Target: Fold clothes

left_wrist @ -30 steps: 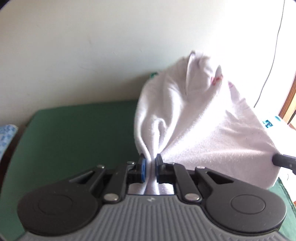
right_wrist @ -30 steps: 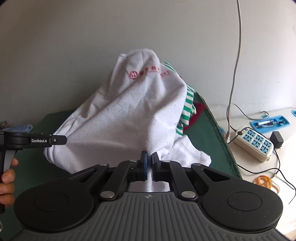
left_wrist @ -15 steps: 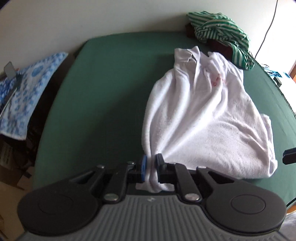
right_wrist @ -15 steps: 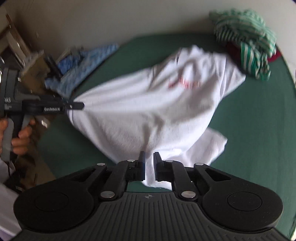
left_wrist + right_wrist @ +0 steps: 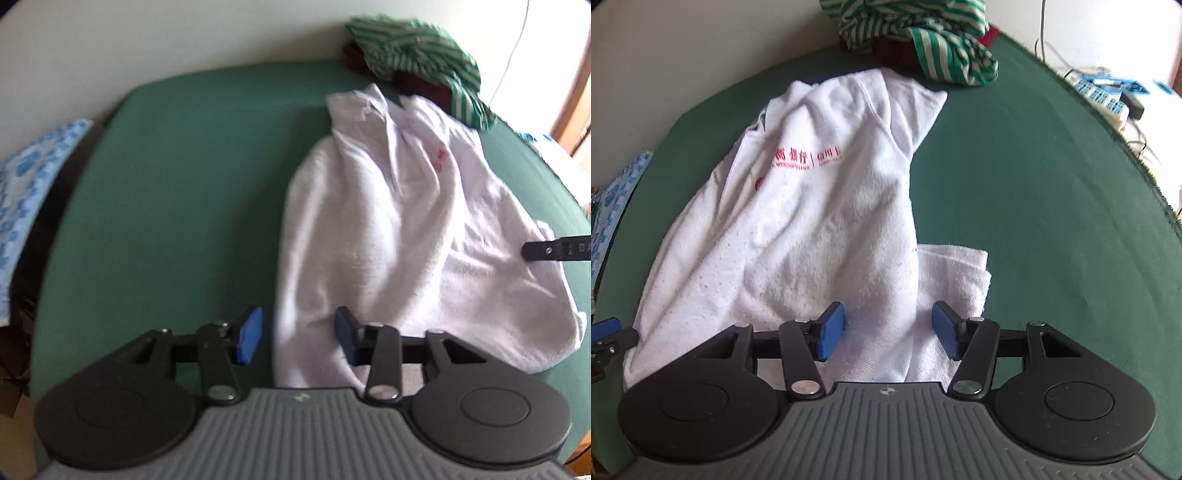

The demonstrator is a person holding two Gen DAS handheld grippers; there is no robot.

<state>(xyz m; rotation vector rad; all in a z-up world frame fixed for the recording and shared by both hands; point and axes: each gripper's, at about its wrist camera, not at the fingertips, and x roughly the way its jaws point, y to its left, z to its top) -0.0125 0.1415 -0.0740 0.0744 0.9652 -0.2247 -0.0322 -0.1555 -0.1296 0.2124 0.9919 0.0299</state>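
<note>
White shirt (image 5: 820,221) lies bunched on our green table (image 5: 1052,229) (hem between both opening jaws, unpinched), so lifting our left gripper (image 5: 298,332) and right gripper (image 5: 888,328) carelessly could snag it.

Green table (image 5: 177,177) bears white shirt (image 5: 406,236), striped garment (image 5: 413,48).

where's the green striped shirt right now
The green striped shirt lies bunched at the far edge of the green table, against the wall, on top of a dark red garment and just beyond the white shirt's collar end.
</note>
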